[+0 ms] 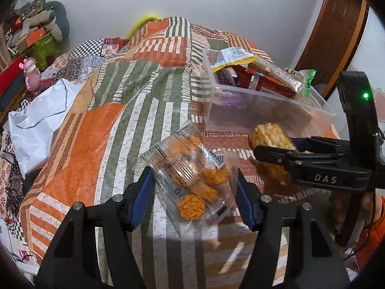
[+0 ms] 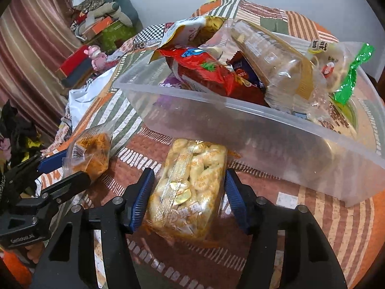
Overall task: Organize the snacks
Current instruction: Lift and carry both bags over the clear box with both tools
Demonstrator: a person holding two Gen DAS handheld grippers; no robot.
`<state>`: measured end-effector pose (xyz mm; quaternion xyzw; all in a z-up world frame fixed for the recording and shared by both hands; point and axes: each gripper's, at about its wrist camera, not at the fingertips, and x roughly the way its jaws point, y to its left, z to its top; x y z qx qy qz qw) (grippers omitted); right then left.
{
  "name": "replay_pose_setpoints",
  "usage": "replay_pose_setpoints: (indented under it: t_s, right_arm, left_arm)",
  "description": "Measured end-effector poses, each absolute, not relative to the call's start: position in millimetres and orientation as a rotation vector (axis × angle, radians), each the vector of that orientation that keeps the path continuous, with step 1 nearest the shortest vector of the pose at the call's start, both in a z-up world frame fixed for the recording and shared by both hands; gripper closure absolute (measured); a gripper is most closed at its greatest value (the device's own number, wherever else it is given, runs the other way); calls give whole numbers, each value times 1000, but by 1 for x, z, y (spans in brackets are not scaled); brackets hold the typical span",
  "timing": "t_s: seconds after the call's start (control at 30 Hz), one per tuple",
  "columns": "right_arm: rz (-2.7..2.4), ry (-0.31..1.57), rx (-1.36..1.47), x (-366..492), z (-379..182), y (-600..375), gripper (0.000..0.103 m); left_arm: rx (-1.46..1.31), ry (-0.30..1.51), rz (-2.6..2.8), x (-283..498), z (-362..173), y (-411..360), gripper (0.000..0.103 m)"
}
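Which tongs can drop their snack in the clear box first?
Probably the right tongs: their yellow snack pack sits right at the clear box wall. The left tongs, holding the orange snack bag, are farther back.

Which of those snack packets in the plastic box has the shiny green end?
The clear crinkly packet with the shiny green end, at the far right of the translucent plastic box. The long red wrapper beside it has none.
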<state>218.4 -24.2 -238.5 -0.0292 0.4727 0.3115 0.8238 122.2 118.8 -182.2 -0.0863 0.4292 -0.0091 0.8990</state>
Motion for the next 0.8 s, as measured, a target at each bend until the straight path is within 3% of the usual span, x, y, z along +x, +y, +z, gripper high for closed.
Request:
replay_pose_setpoints:
  t_s: [0.2,0.8]
  right_arm:
    - [673,962,-114,205,-232,-31,61]
    - [646,808,-30,174,-180,-88,61]
  left_arm:
    - [-185,865,-23,121,-170,112,40]
    - [-134,750,-70,114,-115,74,40]
